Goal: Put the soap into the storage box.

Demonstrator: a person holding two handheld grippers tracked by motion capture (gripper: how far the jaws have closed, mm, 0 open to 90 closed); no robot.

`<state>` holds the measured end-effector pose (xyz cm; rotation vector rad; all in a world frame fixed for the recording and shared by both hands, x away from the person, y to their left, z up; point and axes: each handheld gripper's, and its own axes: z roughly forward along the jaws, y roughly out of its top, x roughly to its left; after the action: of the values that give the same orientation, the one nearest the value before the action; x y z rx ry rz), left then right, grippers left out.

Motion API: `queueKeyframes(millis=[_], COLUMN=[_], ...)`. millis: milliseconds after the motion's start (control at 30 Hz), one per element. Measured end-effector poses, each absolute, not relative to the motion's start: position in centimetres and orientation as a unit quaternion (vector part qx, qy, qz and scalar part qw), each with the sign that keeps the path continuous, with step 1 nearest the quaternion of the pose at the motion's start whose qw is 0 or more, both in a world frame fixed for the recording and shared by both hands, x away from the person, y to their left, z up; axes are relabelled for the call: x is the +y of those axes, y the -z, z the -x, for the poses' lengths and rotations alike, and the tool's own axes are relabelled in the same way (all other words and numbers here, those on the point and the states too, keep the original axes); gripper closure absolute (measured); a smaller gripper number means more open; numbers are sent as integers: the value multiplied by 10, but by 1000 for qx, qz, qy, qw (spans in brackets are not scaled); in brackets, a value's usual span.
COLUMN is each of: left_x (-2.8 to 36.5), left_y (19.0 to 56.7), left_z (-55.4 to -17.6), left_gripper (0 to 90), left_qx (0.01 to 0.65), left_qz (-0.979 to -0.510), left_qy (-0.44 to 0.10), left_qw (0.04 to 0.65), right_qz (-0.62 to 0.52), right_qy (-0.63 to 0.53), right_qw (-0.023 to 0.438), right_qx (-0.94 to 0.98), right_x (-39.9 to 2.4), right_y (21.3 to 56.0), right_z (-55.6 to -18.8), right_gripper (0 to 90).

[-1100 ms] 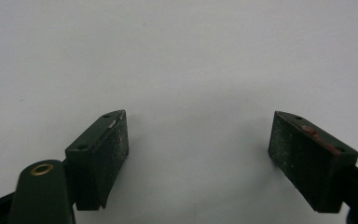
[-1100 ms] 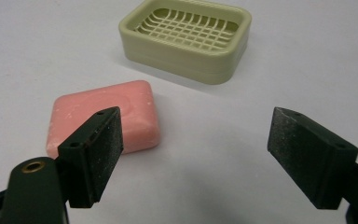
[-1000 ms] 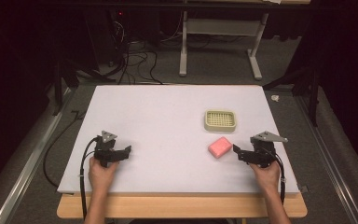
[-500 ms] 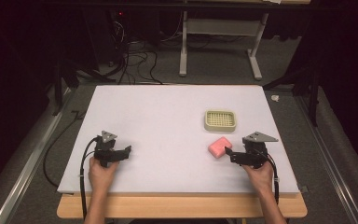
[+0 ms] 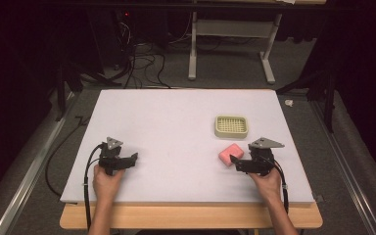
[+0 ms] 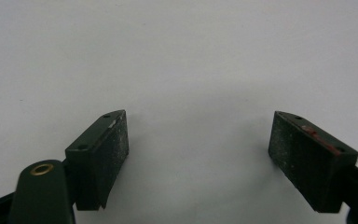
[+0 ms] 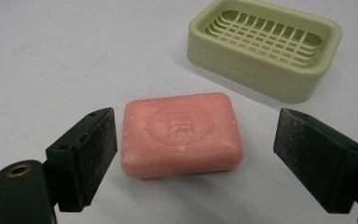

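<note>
right gripper [image 7: 196,158]: jaws spread, straddling pink soap [image 7: 182,133] | soap's long axis crosswise between pads | left gripper [image 6: 198,154]: jaws spread, empty, well apart

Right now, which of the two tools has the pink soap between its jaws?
The right tool: its open jaws flank the pink soap without touching it. The left tool is open over bare white table.

Pink rectangular bar of soap [image 7: 182,134], top face: a round stamped emblem encloses one short line of raised capital letters, seen upside down and too worn to read with certainty. No other lettering, number or sign is legible anywhere in the views.
</note>
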<state>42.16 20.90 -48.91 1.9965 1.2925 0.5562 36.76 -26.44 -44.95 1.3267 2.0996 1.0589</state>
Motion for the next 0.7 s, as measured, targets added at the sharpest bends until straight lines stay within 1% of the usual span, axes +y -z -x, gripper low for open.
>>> queueKeyframes(millis=[700], left_x=[209], left_y=[489], left_z=[-422], left_gripper=[207], left_qx=[497], left_qz=[-768], left_qy=[-214], left_qw=[343], right_qz=[-465], right_qy=[-370], right_qw=[208], right_qx=[777], right_x=[-243], right_y=[456], right_z=[-381], right_gripper=[123])
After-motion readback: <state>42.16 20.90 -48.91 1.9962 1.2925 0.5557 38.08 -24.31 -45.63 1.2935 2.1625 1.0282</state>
